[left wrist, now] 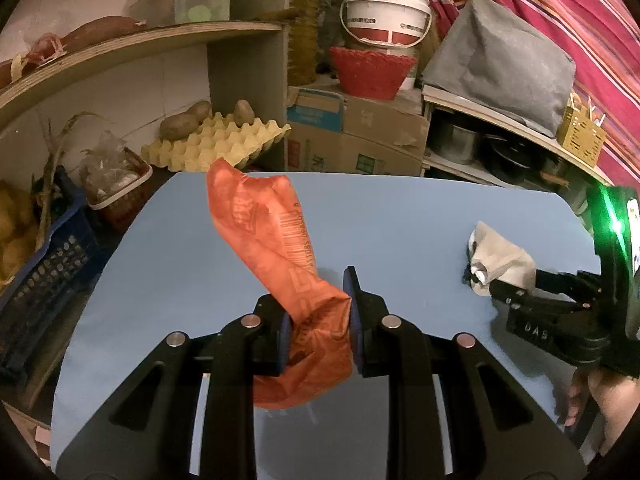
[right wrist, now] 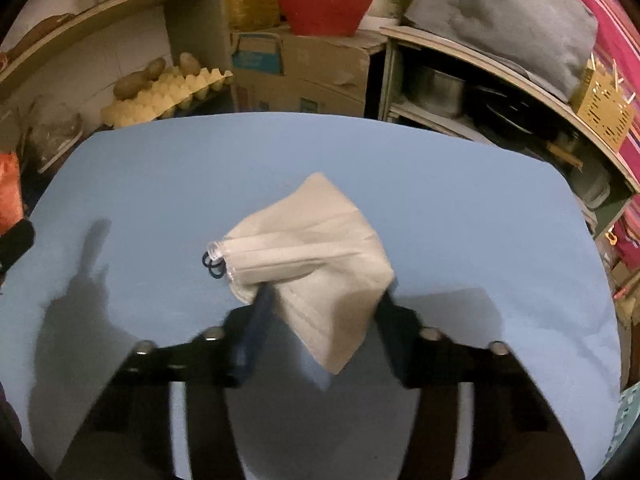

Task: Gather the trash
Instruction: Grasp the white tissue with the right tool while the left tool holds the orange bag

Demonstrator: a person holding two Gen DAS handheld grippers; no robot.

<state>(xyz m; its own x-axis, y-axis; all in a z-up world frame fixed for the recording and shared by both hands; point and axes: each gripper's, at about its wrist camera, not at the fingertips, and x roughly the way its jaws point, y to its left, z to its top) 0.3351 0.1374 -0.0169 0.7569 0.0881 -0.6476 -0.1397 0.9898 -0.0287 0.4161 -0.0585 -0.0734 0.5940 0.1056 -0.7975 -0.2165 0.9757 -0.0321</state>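
Note:
My left gripper [left wrist: 320,312] is shut on an orange plastic bag [left wrist: 276,248], which stands up from the jaws above the light blue table [left wrist: 400,216]. My right gripper [right wrist: 324,300] is shut on a beige face mask [right wrist: 316,248] with dark ear loops and holds it just above the table [right wrist: 200,168]. In the left wrist view the right gripper [left wrist: 492,284] with the mask [left wrist: 500,260] is at the table's right side. A bit of the orange bag [right wrist: 8,192] shows at the left edge of the right wrist view.
Behind the table stand a yellow egg tray with potatoes [left wrist: 216,140], cardboard boxes [left wrist: 356,136], a red basket [left wrist: 372,72] and a white bucket [left wrist: 386,12]. A blue crate [left wrist: 44,268] sits at the left. Shelves with pots [left wrist: 500,148] are at the right.

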